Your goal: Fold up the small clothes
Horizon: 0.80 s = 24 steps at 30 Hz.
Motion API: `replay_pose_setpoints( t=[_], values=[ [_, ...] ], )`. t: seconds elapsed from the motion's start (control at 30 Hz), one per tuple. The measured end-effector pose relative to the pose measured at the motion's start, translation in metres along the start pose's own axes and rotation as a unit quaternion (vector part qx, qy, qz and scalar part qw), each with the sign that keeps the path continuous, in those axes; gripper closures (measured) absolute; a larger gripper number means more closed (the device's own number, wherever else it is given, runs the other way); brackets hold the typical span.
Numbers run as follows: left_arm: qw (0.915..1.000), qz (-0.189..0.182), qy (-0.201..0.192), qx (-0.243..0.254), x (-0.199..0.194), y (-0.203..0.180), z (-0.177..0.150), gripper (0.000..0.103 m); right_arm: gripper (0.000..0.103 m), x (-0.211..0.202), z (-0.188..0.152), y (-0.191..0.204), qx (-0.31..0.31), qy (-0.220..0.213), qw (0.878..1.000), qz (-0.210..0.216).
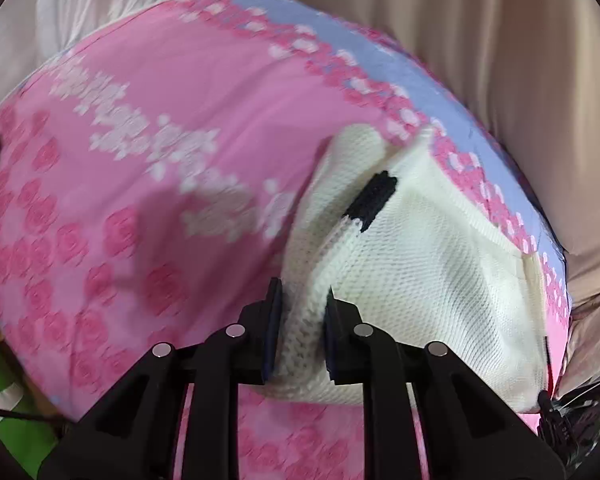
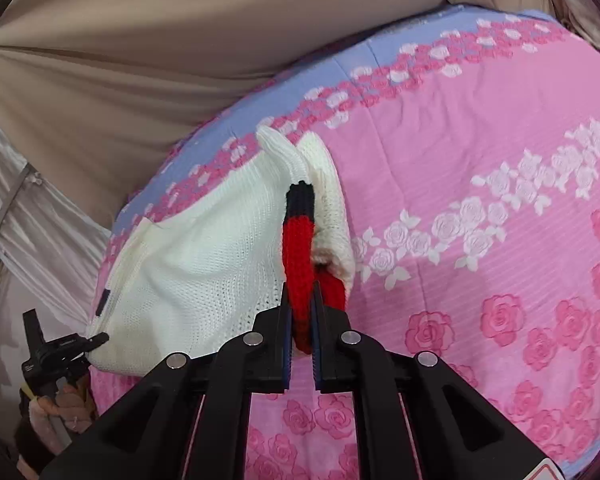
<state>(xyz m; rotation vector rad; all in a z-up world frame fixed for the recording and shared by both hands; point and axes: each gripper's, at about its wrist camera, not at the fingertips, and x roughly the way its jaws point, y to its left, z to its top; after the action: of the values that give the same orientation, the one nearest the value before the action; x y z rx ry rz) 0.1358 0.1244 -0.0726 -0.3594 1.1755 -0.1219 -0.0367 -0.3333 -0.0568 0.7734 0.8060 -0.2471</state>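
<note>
A beige curtain (image 1: 500, 60) fills the top of both views, and below it the pink rose-print sheet (image 1: 160, 140) with its blue border (image 2: 292, 76) spreads across most of each frame, blurred in my left view and sharp in my right. On that sheet lies the white knit sweater (image 1: 428, 264), bunched and partly lifted: in the left view it takes up the lower right of the frame, in the right view the lower left. Its body runs away from my fingers toward the blue border. My left gripper (image 1: 302, 320) sits at bottom centre of its view, pads clamped on a ribbed white edge of the sweater that rises straight up between them. A short black band (image 1: 374, 200) shows on the knit just above, in the middle of the frame. My right gripper (image 2: 301, 316) is likewise at bottom centre of its view, pads pressed together on a red knit strip (image 2: 298, 252) of the same sweater; the strip climbs from my fingertips and turns black near its top, with a white fold beside it on the right. At the lower left of the right view I see my other gripper's black body against the sweater's far edge, and a hand (image 2: 70, 404) beneath it.
</note>
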Motion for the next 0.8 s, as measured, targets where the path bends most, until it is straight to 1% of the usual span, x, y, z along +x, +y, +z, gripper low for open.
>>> replay_pose_setpoints(
  t=[0.07,0.1,0.13,0.17,0.2,0.23,0.3,0.33,0.37,0.43,0.47,0.5,0.53,0.57,0.63,0.67,0.7,0.73,0.77,0.8],
  values=[
    [0.9991,0.033,0.022,-0.013,0.017,0.014,-0.005,0.089,0.095,0.021,-0.013,-0.021,0.012,0.041,0.999,-0.022],
    [0.9988,0.036,0.030,-0.016,0.025,0.018,-0.009,0.085,0.095,0.035,-0.023,-0.034,0.021,0.066,0.997,-0.042],
    [0.9988,0.036,0.026,-0.019,0.026,0.020,-0.012,0.084,0.094,0.043,-0.031,-0.043,0.031,0.081,0.995,-0.056],
    [0.9988,0.043,0.020,-0.010,0.021,0.016,-0.013,0.084,0.093,0.039,-0.034,-0.045,0.044,0.068,0.996,-0.047],
    [0.9987,0.048,0.017,0.004,0.015,0.011,-0.014,0.084,0.086,0.032,-0.034,-0.042,0.048,0.059,0.996,-0.044],
    [0.9986,0.050,0.012,0.012,0.008,0.006,-0.014,0.083,0.084,0.026,-0.033,-0.037,0.043,0.050,0.997,-0.046],
    [0.9987,0.045,-0.006,0.023,-0.008,-0.001,-0.012,0.072,0.082,0.018,-0.024,-0.023,0.016,0.036,0.998,-0.056],
    [0.9984,0.046,-0.016,0.029,-0.013,-0.006,-0.010,0.069,0.076,0.015,-0.018,-0.016,-0.003,0.029,0.998,-0.064],
    [0.9979,0.044,-0.029,0.036,-0.017,-0.012,-0.005,0.065,0.074,0.014,-0.011,-0.008,-0.019,0.020,0.997,-0.071],
    [0.9970,0.034,-0.045,0.053,-0.017,-0.029,0.011,0.065,0.064,0.016,0.009,0.010,-0.053,0.004,0.996,-0.071],
    [0.9967,0.029,-0.049,0.057,-0.014,-0.037,0.020,0.062,0.060,0.019,0.018,0.017,-0.065,0.000,0.995,-0.073],
    [0.9964,0.021,-0.051,0.064,-0.007,-0.046,0.031,0.048,0.051,0.023,0.025,0.026,-0.077,-0.005,0.994,-0.077],
    [0.9957,0.021,-0.051,0.075,0.001,-0.054,0.040,0.039,0.044,0.033,0.035,0.036,-0.097,-0.007,0.992,-0.085],
    [0.9936,0.044,-0.049,0.091,0.017,-0.065,0.050,0.033,0.043,0.042,0.045,0.042,-0.113,-0.007,0.989,-0.096],
    [0.9898,0.073,-0.040,0.116,0.045,-0.079,0.064,0.034,0.042,0.068,0.056,0.048,-0.135,0.008,0.984,-0.120],
    [0.9894,0.073,-0.036,0.120,0.053,-0.081,0.068,0.054,0.043,0.079,0.058,0.046,-0.136,0.016,0.983,-0.125],
    [0.9902,0.066,-0.023,0.121,0.061,-0.081,0.073,0.086,0.070,0.090,0.061,0.046,-0.136,0.029,0.983,-0.120],
    [0.9916,0.063,-0.009,0.113,0.065,-0.079,0.077,0.088,0.095,0.095,0.066,0.046,-0.128,0.040,0.985,-0.107],
    [0.9954,0.049,-0.013,0.081,0.061,-0.071,0.084,0.088,0.096,0.089,0.069,0.044,-0.114,0.024,0.989,-0.096],
    [0.9967,0.044,-0.020,0.065,0.057,-0.066,0.087,0.089,0.096,0.077,0.074,0.043,-0.093,-0.002,0.993,-0.076]
  ],
)
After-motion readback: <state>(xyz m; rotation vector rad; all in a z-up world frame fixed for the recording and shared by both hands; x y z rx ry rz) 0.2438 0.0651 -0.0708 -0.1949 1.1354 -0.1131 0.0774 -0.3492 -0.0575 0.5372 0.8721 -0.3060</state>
